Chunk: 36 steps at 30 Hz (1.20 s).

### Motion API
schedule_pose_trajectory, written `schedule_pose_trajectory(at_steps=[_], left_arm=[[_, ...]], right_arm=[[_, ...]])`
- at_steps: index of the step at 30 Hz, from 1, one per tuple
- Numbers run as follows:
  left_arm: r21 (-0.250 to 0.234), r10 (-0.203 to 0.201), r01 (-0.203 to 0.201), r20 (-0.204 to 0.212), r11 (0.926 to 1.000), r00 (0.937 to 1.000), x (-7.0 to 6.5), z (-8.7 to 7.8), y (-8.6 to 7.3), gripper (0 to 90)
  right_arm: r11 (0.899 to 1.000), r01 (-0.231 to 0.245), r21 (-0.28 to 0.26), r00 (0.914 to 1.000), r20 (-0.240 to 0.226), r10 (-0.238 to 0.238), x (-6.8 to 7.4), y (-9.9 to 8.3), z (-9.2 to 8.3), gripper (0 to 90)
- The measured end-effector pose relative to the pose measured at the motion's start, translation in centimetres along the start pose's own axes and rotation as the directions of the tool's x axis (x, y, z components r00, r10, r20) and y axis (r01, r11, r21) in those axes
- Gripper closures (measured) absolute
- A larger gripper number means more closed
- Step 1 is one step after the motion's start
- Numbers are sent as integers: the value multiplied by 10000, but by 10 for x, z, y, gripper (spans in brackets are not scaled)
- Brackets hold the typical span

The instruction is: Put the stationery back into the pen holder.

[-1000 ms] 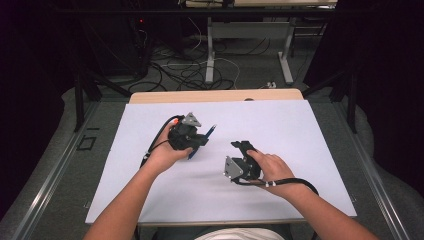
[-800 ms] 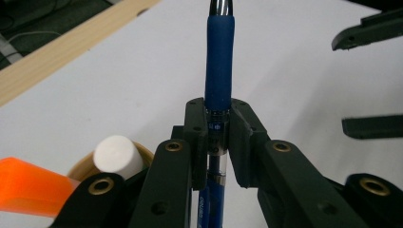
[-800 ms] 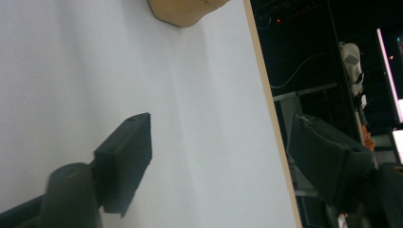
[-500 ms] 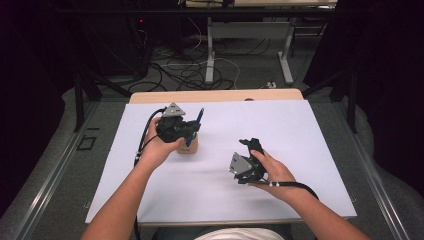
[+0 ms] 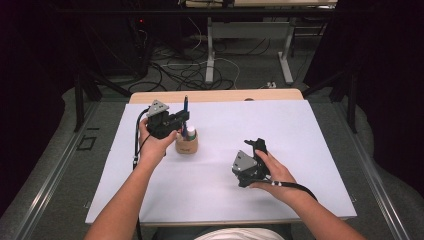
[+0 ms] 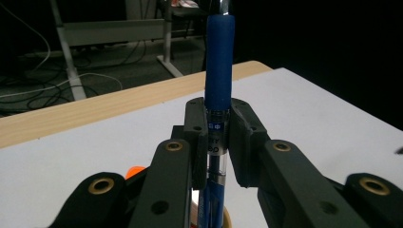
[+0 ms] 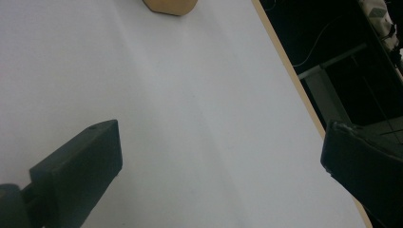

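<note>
High view first: the left tongs (image 5: 184,121) sit in the upper left of the frame, clamped on a blue pen (image 5: 185,107) that stands upright, its lower end down inside a small tan cup (image 5: 186,144) just right of the left hand (image 5: 152,145). Something white and purple pokes out of that cup beside the pen. The cup rests on the white-covered bench (image 5: 300,130), toward its left half. Over at lower centre-right, the right tongs (image 5: 257,145) lie low over the bench in the right hand (image 5: 272,172), well apart from the cup, jaws spread with nothing between them; they have just been opening.

Left gripper view: the two black jaws press tight from both sides on the pen (image 6: 218,95), dead centre of the frame, blue grip sleeve rising above them, clear barrel with print between the pads. The cup rim (image 6: 227,219) peeks in at the bottom edge, with a spot of orange at lower left.

Right gripper view: jaws wide apart at the lower corners, bare white bench (image 7: 190,118) between them, and the tan cup (image 7: 169,6) at the top edge, far off.
</note>
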<state>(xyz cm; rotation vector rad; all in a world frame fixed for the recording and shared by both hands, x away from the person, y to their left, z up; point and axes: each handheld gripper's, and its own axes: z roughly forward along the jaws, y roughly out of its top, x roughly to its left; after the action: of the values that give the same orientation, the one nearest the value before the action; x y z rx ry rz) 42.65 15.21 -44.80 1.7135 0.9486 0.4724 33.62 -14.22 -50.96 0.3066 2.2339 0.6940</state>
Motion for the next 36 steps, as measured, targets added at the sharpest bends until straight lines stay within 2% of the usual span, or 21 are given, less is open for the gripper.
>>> schedule_pose_trajectory(at_steps=[5,8,15,18,24,27,30,36], left_arm=[[-415,-160,147,-328,9990,9993,2,2,-3,790],[-455,-158,137,-450,9989,9989,3,5,-5,790],[-416,-278,251,-662,9988,9974,5,12,-13,790],[-588,-345,301,-755,9978,9966,5,14,-16,789],[-453,-500,460,-913,9979,9946,7,17,-24,788],[-326,-435,406,-947,9986,9946,8,18,-27,787],[-245,-434,411,-1009,9989,9939,8,18,-29,785],[-257,-470,447,-976,9987,9941,9,17,-28,734]], right_arm=[[9999,-131,-100,9999,-25,131,0,-1,1,0],[9994,-340,-39,9994,-101,339,2,-1,1,0],[9998,-181,-3,9998,-130,181,3,-1,2,0],[9997,-229,2,9996,-138,229,3,-2,2,0],[9998,-219,-16,9996,-194,218,4,-2,3,0],[9999,-100,-76,9998,-182,99,3,-2,4,0],[9994,-334,-49,9991,-249,333,5,-3,4,0],[9994,-349,-33,9990,-268,348,5,-3,4,0]])
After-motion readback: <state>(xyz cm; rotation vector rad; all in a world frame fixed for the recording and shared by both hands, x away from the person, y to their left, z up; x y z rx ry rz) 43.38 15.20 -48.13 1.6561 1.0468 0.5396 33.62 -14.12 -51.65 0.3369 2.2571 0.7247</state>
